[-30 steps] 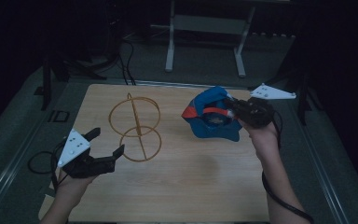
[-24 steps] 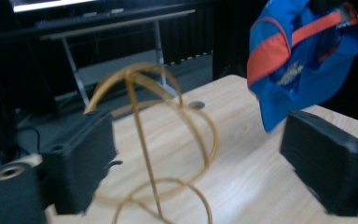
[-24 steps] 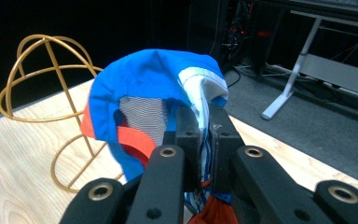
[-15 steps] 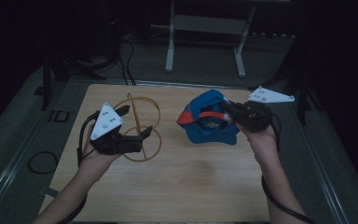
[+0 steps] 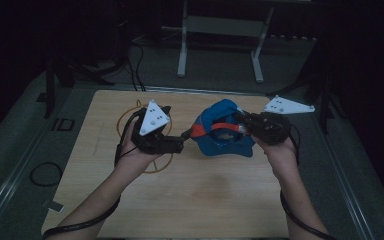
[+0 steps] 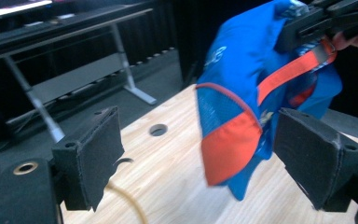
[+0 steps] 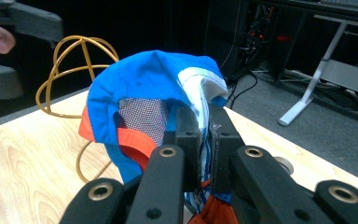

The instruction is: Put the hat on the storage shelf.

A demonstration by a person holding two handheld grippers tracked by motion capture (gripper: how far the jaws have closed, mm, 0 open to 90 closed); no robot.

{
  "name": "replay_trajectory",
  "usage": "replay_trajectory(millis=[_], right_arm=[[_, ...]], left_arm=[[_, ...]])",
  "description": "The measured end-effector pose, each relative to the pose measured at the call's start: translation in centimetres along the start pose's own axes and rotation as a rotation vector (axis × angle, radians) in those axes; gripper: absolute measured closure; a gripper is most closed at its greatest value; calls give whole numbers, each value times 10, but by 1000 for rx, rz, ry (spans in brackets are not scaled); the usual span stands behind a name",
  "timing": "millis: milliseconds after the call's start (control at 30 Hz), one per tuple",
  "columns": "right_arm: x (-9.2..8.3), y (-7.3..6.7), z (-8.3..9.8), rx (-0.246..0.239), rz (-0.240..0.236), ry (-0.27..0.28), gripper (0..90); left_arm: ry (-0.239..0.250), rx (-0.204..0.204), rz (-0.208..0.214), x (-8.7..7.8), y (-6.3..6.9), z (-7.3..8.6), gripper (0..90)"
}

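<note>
A blue cap (image 5: 220,132) with an orange brim hangs just above the wooden table (image 5: 205,200). My right gripper (image 5: 241,128) is shut on its rear edge; the right gripper view shows the pads pinching the blue and white fabric (image 7: 204,126). My left gripper (image 5: 185,140) reaches in from the left over a gold wire stand (image 5: 127,116). Its jaws have just been closing a little but stand wide apart. In the left gripper view the cap's orange brim (image 6: 230,149) hangs between the pads (image 6: 98,149) without touching either.
The wire stand (image 7: 81,51) sits on the table's left half, under my left hand. A round hole (image 6: 158,129) is in the tabletop near its far edge. A metal-legged bench (image 5: 220,25) stands on the floor beyond the table. Cables trail from both grippers.
My left gripper has travelled from the table's front left up and to the right, over the wire stand, to the cap's brim. The right gripper has stayed put, holding the cap.
</note>
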State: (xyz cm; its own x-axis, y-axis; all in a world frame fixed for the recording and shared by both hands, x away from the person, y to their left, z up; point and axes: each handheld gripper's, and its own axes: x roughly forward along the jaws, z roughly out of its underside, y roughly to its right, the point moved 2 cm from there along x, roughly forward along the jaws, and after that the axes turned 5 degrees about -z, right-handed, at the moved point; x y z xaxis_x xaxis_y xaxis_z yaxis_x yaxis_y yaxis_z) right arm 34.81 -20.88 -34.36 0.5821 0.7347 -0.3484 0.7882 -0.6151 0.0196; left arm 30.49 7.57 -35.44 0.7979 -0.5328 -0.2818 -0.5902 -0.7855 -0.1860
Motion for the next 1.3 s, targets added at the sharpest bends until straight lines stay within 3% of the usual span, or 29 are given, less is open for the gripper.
replay_trajectory(millis=[333, 467, 533, 567, 600, 767, 800, 833, 933, 1067, 1200, 1300], right_arm=[[-2, -7, 5, -7, -25, 2, 851], [-3, -11, 6, -13, -34, 3, 851], [-4, -14, 6, -23, -39, -2, 851], [-4, -17, 5, -29, -43, -6, 851], [-4, -17, 5, -29, -43, -6, 851], [-3, -25, 5, -44, -62, -4, 851], [-3, -25, 5, -44, -62, -4, 851], [-4, -27, 5, -46, -69, 2, 851], [-4, -30, 5, -48, -78, 8, 851], [-4, -32, 6, -56, -79, 5, 850], [-4, -34, 7, -63, -83, -2, 850], [-3, -34, 10, -62, -81, -10, 850]], left_arm=[[-11, -9, 57, 32, 17, -10, 210], [-49, 5, 94, 45, 25, -15, 228], [-56, 5, 86, 48, 29, -17, 251], [-54, -12, 109, 50, 31, -19, 302], [-54, -22, 112, 51, 32, -20, 302], [-87, 11, 107, 59, 39, -22, 360], [-96, 0, 113, 61, 39, -22, 360], [-98, -28, 134, 62, 38, -21, 446], [-114, -41, 137, 64, 39, -19, 487], [-128, -18, 134, 67, 42, -18, 649], [-140, 6, 128, 70, 45, -19, 871], [-158, 22, 121, 73, 48, -19, 892]])
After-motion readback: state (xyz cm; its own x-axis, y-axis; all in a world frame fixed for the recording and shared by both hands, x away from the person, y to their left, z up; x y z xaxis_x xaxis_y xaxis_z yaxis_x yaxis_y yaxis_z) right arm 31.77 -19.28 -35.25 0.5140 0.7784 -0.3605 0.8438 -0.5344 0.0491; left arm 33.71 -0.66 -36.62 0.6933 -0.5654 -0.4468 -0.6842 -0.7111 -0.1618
